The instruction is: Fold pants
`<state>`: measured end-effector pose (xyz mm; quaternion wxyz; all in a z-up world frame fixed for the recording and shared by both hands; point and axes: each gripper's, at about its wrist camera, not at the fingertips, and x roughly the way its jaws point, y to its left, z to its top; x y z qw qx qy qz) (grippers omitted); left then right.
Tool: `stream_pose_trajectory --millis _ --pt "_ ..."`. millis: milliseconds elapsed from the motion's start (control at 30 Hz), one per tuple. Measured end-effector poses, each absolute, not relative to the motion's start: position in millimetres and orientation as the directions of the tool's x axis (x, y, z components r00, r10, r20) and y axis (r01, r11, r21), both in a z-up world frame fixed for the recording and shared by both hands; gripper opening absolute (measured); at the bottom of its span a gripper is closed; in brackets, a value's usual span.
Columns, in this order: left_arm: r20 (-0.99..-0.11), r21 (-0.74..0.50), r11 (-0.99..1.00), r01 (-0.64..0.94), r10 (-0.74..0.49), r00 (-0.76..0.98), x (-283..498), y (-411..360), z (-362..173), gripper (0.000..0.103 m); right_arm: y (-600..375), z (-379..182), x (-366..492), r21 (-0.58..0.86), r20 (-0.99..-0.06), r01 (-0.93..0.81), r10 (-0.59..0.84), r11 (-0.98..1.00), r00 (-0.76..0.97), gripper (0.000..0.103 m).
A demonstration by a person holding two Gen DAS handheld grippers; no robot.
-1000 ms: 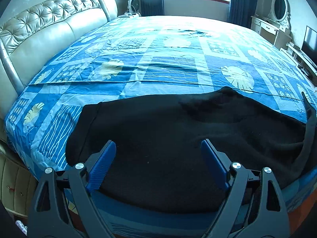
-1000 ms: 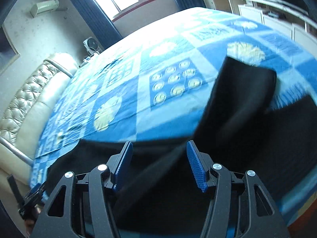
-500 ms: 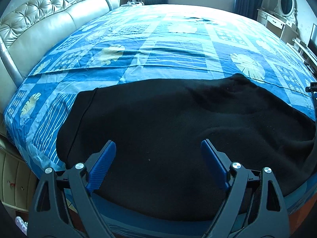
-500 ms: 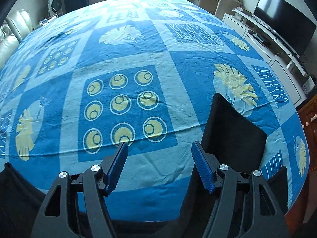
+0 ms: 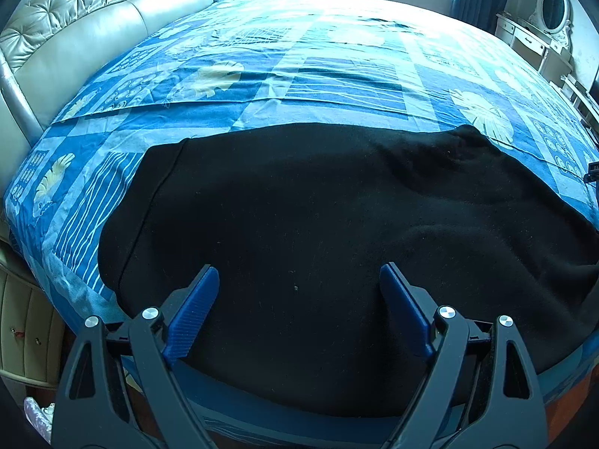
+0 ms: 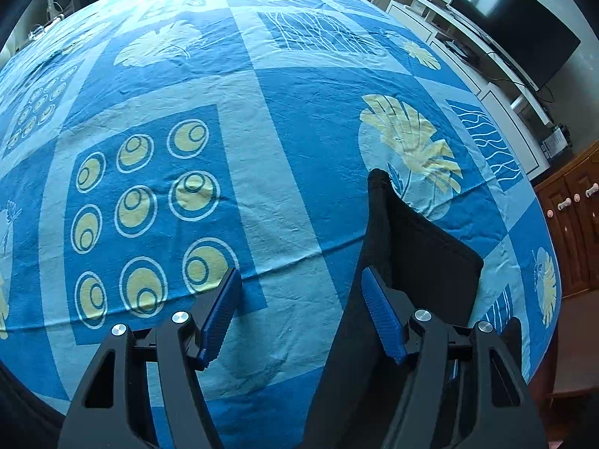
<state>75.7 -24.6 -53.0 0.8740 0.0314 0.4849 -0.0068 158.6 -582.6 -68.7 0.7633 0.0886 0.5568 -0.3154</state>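
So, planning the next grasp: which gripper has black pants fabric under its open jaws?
The left gripper: black pants fill its gap; the right gripper frames bare blue bedsheet.

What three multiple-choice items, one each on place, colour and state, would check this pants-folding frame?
1. Where do the pants lie?
A. on the blue patterned bedspread
B. on the dresser
C. on the floor

2. What colour are the pants?
A. grey
B. black
C. white

3. How do the left gripper jaws stand?
A. shut on the pants
B. shut on the bedspread
C. open, nothing pinched

Answers:
1 A, the left wrist view shows dark cloth spread flat over the bedspread near the bed's edge.
2 B, the fabric reads black in both views.
3 C, the blue pads stand wide apart above the cloth, with only flat cloth showing between them.
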Motion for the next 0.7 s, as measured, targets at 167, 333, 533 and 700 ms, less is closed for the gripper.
stream_pose_trajectory --millis 167,333,533,700 --pt "-0.849 0.048 0.998 0.042 0.019 0.527 75 -25 -54 0.088 -601 -66 146 -0.197 -0.909 0.624 -0.379 0.756 0.173 0.064" --pt "-0.85 0.054 0.998 0.043 0.024 0.527 75 -27 -54 0.088 -617 -69 130 -0.166 -0.919 0.659 -0.357 0.734 0.166 0.056" --pt "-0.853 0.054 0.998 0.045 0.023 0.522 73 -32 -55 0.088 -629 -68 117 -0.093 -0.929 0.676 -0.307 0.731 0.205 0.038" --pt "-0.853 0.055 0.998 0.045 0.023 0.521 70 -34 -55 0.088 -639 -63 104 0.006 -0.931 0.678 -0.244 0.735 0.272 0.012"
